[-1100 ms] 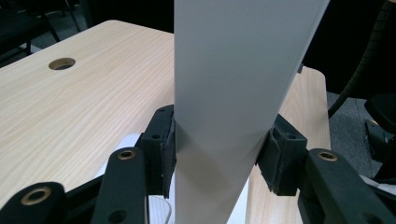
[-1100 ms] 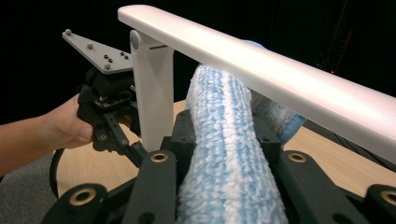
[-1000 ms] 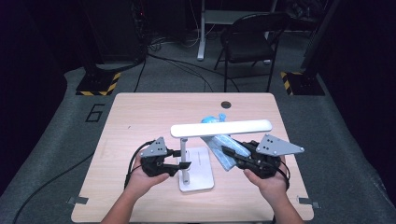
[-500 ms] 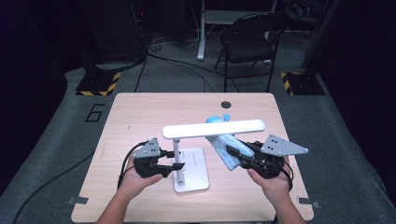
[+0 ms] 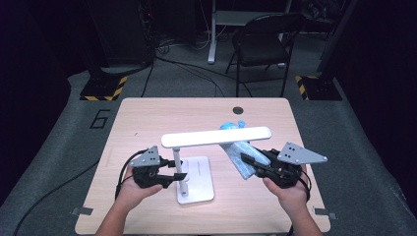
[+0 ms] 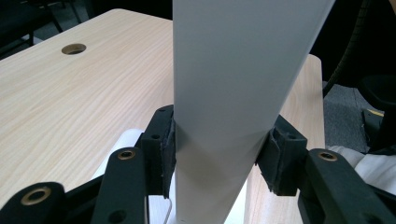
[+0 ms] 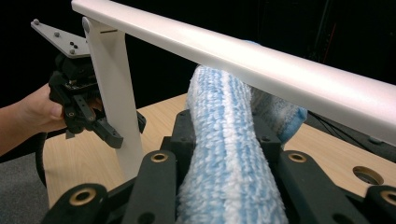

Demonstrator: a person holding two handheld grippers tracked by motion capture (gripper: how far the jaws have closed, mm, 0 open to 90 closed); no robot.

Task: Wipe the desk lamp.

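Wooden table (image 5: 147, 118): left tool (image 5: 178, 175) clamping lamp stem (image 5: 178, 164), right tool (image 5: 248, 161) gripping blue cloth (image 5: 239, 152).

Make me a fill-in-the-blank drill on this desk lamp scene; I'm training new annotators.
1. The left tool is shut on the lamp's upright ____.
2. The right tool grips a fluffy blue and white ____.
3. The lamp stands on a flat white ____.
4. The table top is made of pale ____.

Missing words: post; cloth; base; wood

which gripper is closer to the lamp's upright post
Left. The left gripper is clamped on the lamp post; the right gripper holds the blue cloth off to the post's right, under the lamp head.
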